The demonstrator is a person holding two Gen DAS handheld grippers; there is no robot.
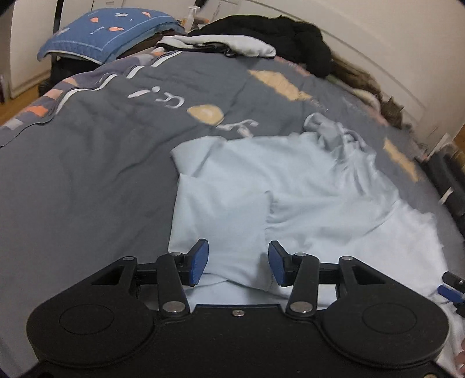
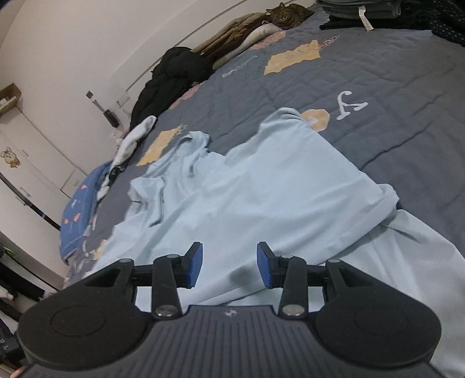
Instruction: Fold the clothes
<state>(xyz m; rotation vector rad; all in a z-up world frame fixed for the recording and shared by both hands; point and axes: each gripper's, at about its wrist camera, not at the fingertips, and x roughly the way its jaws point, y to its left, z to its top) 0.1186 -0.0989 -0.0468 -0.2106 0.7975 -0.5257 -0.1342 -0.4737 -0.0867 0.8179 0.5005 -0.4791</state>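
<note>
Both hand-held grippers hover wide open over a pale blue garment [image 1: 290, 186] spread on a bed, neither one holding anything. The left hand-held gripper [image 1: 238, 266] has its blue pads [image 1: 199, 261] standing well apart on either side of a folded-over panel at the garment's near edge; whether the pads touch the cloth cannot be told. The right hand-held gripper [image 2: 229, 269] is equally wide, poised above the near part of the same pale blue garment [image 2: 247, 186], which lies rumpled with one side folded back on itself. Underneath is a grey quilted bedspread [image 1: 101, 145] with tan patches and white lettering. Along the far edge against the wall lie a black jacket [image 2: 174, 78], a white-and-grey garment [image 1: 221, 45] and a blue patterned pillow [image 1: 107, 32]. A tabby cat [image 2: 286, 14] rests at the wall side, near a stack of folded dark clothes [image 2: 363, 10].
</note>
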